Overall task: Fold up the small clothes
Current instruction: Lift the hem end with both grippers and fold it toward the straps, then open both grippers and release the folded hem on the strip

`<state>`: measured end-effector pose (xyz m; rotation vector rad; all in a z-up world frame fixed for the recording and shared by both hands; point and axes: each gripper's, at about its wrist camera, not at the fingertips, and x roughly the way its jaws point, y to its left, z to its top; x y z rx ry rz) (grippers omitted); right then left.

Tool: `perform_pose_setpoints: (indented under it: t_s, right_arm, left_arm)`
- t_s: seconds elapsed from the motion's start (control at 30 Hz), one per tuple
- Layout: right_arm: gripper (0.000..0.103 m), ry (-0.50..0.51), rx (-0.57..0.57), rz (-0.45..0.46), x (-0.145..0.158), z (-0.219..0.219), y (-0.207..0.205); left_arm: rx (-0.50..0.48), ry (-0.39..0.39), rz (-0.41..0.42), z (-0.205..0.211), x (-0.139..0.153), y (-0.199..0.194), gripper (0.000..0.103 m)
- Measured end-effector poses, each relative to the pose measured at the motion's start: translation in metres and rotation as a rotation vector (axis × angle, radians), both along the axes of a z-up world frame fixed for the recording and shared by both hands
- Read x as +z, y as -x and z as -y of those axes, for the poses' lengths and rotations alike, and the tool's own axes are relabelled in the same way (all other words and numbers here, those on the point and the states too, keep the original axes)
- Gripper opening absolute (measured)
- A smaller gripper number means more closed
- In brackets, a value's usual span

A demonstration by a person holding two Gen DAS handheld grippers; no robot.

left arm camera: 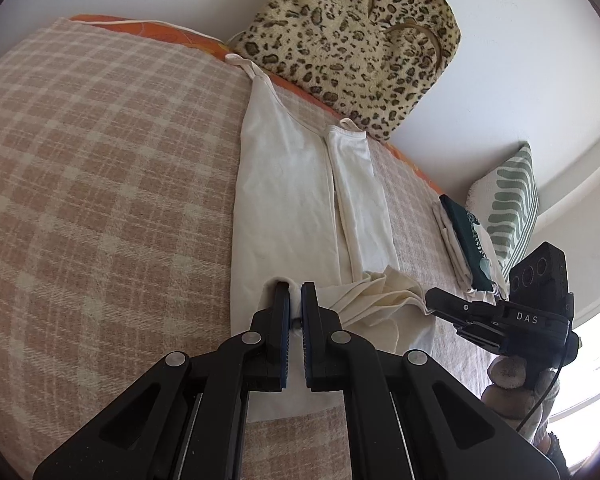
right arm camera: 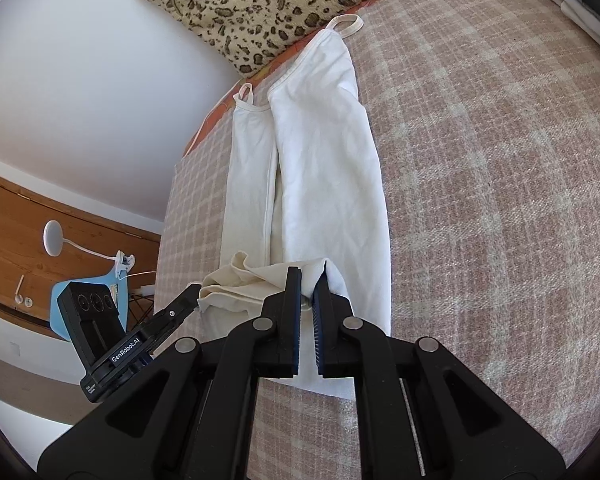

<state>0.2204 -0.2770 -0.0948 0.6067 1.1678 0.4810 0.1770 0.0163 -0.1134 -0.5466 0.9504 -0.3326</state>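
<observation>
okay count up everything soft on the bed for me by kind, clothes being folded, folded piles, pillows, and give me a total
Garments being folded: 1, the white camisole, held at its hem by both the left hand-held gripper and the right hand-held gripper.
Folded piles: 1, the folded stack with a dark green piece on top.
Pillows: 2, the leopard-print cushion and the green striped pillow.
Total: 4

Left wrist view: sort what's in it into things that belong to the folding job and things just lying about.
Part of the job:
- white camisole, sides folded in, hem lifted
- left hand-held gripper, shut on the hem
- right hand-held gripper, shut on the hem's other end
- checked blanket, the folding surface

Lying about:
- leopard-print bag
- folded clothes
- green striped pillow
</observation>
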Motion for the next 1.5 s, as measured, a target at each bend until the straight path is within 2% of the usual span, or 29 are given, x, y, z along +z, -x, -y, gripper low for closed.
perform_pose_setpoints:
  t_s: [0.23, 0.33, 0.43, 0.5, 0.53, 0.57, 0.6, 0.8, 0.87, 0.93, 1.1, 1.2, 1.43, 1.5]
  right_arm:
    - [0.007, -0.020, -0.017, -0.044, -0.018, 0.006, -0.009]
    - [0.007, -0.045, -0.017, -0.052, -0.019, 0.008, -0.011]
    - [0.008, -0.042, 0.001, -0.043, -0.015, 0.011, -0.011]
    - [0.018, -0.040, -0.004, -0.038, -0.011, 0.012, -0.010]
    - [0.029, -0.044, -0.005, -0.032, -0.008, 0.013, -0.009]
    - [0.036, -0.045, -0.011, -0.015, -0.004, 0.016, -0.007]
    - [0.036, -0.040, -0.018, 0.006, 0.001, 0.018, -0.006]
    - [0.036, 0.102, 0.048, 0.128, 0.030, 0.007, 0.010]
    - [0.036, 0.225, 0.080, 0.171, 0.034, -0.008, 0.015]
    - [0.036, 0.300, 0.104, 0.185, 0.030, -0.019, 0.016]
    - [0.036, 0.290, 0.130, 0.174, 0.020, -0.033, 0.012]
    - [0.036, 0.298, 0.170, 0.195, 0.018, -0.048, 0.013]
    - [0.036, 0.357, 0.302, 0.264, 0.008, -0.092, 0.017]
    - [0.036, 0.430, 0.320, 0.277, 0.000, -0.102, 0.013]
  left_arm:
    - [0.010, 0.001, 0.007, -0.001, -0.004, -0.004, 0.004]
    - [0.028, 0.002, 0.040, -0.003, 0.002, -0.003, 0.011]
    - [0.043, -0.009, 0.072, -0.007, 0.012, -0.001, 0.029]
    - [0.068, -0.024, 0.096, -0.012, 0.019, 0.001, 0.033]
    - [0.075, -0.032, 0.106, -0.014, 0.022, 0.003, 0.033]
    - [0.078, -0.036, 0.114, -0.015, 0.024, 0.004, 0.033]
    - [0.076, -0.044, 0.122, -0.016, 0.026, 0.006, 0.033]
    - [0.002, -0.110, 0.154, -0.004, 0.027, 0.017, 0.033]
    - [-0.035, -0.159, 0.171, 0.007, 0.027, 0.019, 0.033]
    - [-0.060, -0.204, 0.183, 0.018, 0.026, 0.019, 0.033]
    - [-0.118, -0.218, 0.171, 0.037, 0.019, 0.013, 0.033]
    - [-0.115, -0.260, 0.145, 0.042, 0.011, 0.008, 0.033]
    - [-0.077, -0.367, 0.066, 0.035, -0.011, 0.003, 0.033]
    - [-0.058, -0.359, 0.055, 0.026, -0.016, 0.002, 0.033]
